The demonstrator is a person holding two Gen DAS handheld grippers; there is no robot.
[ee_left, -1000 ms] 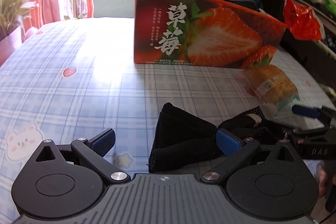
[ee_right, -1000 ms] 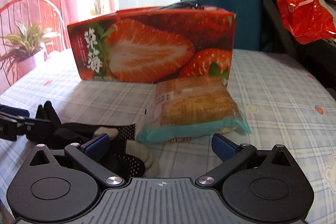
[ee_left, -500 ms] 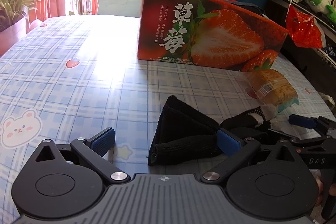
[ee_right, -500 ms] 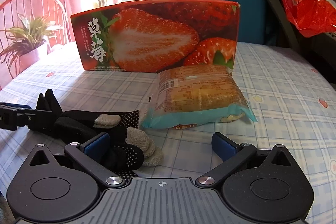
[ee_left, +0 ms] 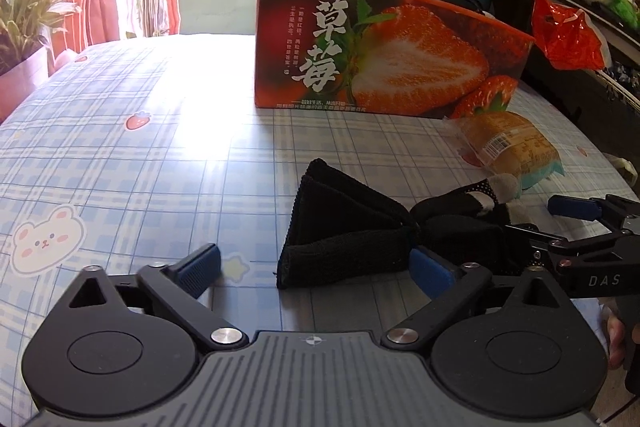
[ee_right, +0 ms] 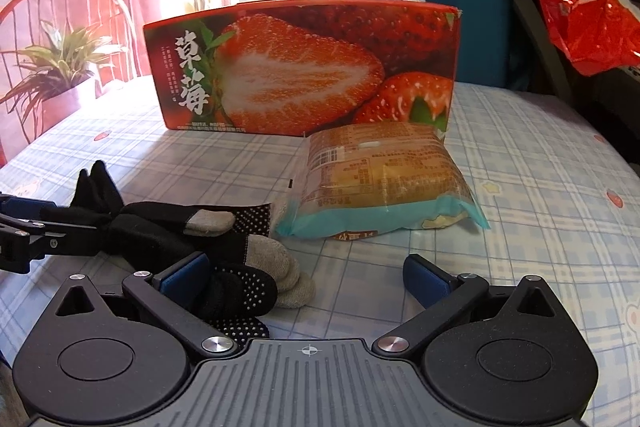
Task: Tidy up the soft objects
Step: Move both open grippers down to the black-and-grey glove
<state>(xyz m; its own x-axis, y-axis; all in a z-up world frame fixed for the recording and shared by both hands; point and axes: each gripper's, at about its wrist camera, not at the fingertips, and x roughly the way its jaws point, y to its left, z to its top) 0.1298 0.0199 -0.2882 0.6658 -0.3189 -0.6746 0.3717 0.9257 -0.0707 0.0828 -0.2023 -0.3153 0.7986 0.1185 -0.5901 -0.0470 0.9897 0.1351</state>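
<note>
Two black gloves lie crumpled on the table, beside the wrapped bun. Left tool, jaws just narrowing, and right tool both released, empty. Gloves likely light, limp; grasp the bunched cuff.

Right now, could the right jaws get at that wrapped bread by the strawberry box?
Probably yes: the right gripper stands open and the wrapped bread lies straight ahead on bare tablecloth. The black gloves sit to one side, not between.

The strawberry box is blocking the table's far middle. The gloves and bread packet are crowding the front, while the left side is lying open.
</note>
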